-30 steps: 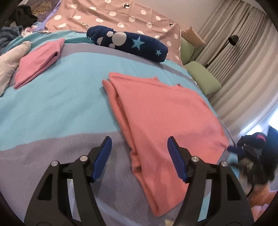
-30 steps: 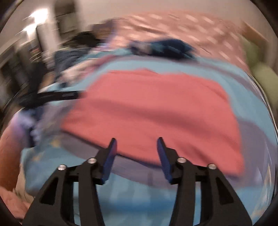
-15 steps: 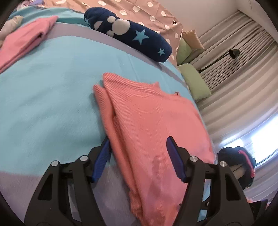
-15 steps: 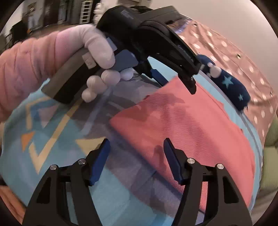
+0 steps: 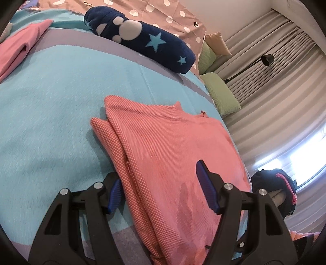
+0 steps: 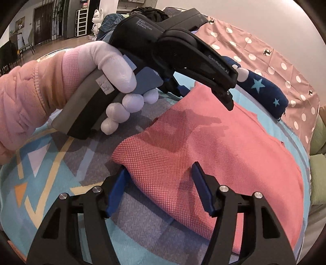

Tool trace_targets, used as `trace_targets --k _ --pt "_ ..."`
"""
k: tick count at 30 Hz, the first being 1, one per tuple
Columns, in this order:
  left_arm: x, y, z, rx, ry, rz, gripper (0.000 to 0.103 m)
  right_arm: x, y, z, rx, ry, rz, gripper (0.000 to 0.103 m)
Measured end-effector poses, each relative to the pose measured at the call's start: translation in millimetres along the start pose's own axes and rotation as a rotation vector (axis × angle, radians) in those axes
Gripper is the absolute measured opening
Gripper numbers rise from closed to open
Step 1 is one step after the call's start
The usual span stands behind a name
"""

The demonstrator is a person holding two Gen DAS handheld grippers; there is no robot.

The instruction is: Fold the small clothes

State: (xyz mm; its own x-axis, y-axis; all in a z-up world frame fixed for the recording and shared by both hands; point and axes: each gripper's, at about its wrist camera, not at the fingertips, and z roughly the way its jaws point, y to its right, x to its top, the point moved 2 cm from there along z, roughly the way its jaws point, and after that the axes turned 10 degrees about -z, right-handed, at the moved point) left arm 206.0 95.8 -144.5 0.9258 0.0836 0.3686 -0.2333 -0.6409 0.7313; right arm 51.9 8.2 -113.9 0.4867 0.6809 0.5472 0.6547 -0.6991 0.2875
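Coral-pink knit garment (image 5: 175, 155), folded flat w/ a doubled layer along its left edge, lies on the bed in front of me, spread over the turquoise and grey blanket (image 5: 51, 114); in the right wrist view the same garment (image 6: 214, 155) runs from near centre off toward the right, its near corner sitting on the blanket's geometric print of yellow, orange and blue triangles. Behind it, further up the bed, I see a pink-brown polka-dot bedspread (image 5: 163, 12), and resting across that boundary a navy fleece roll (image 5: 142, 46) w/ white paw shapes and light-blue stars. Another pink folded garment (image 5: 18, 49) lies at far left, well apart from the one I'm working. Two green pillows (image 5: 220, 93) sit at the bed's right side, near grey curtains and a black floor lamp (image 5: 267, 60). My left gripper (image 5: 161, 189) is spread wide, straddling the garment's left folded edge: left pad down beside the fold, partly tucked behind the cloth, right pad above the top layer; not clamped. From the right wrist view, a white-gloved left hand (image 6: 114, 81) in a pink sleeve holds that gripper's black handle over the garment's far side. My right gripper (image 6: 161, 189) is also wide apart, straddling the garment's near corner, left pad just beside the hem, right pad over the fabric; nothing pinched.
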Motion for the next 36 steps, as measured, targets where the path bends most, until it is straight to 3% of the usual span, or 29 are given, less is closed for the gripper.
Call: trace_targets --k 5,9,10,12,13,18,25,36 --pt "2.3 1.7 3.8 0.006 0.012 0.009 0.066 1.0 0.5 1.2 -0.003 0.009 -0.001 0.059" --pt "2.9 1.6 4.4 0.022 0.019 0.007 0.060 4.2 -3.3 2.0 -0.012 0.019 -0.028 0.045" --pt "3.5 1.0 4.6 0.030 0.021 0.003 0.053 5.0 -5.1 1.5 -0.007 0.024 -0.040 0.034" --pt "4.2 -3.3 4.5 0.019 0.019 -0.021 0.026 5.0 -6.1 -2.1 -0.020 0.038 -0.051 0.011" --pt "3.9 -7.6 4.5 -0.008 0.007 -0.049 0.014 4.9 -2.8 -3.4 -0.021 0.047 -0.042 0.008" --pt "5.7 -1.4 -1.6 -0.024 0.033 -0.052 0.013 1.3 33.8 -23.9 0.032 0.136 0.115 0.008" --pt "22.3 44.0 -9.2 -0.014 0.051 0.008 0.013 -1.6 57.6 -52.8 0.076 0.239 0.230 0.008" --pt "33.1 129.1 17.9 0.034 0.026 0.092 0.013 -50.4 130.3 -100.6 0.110 0.373 0.496 0.008"
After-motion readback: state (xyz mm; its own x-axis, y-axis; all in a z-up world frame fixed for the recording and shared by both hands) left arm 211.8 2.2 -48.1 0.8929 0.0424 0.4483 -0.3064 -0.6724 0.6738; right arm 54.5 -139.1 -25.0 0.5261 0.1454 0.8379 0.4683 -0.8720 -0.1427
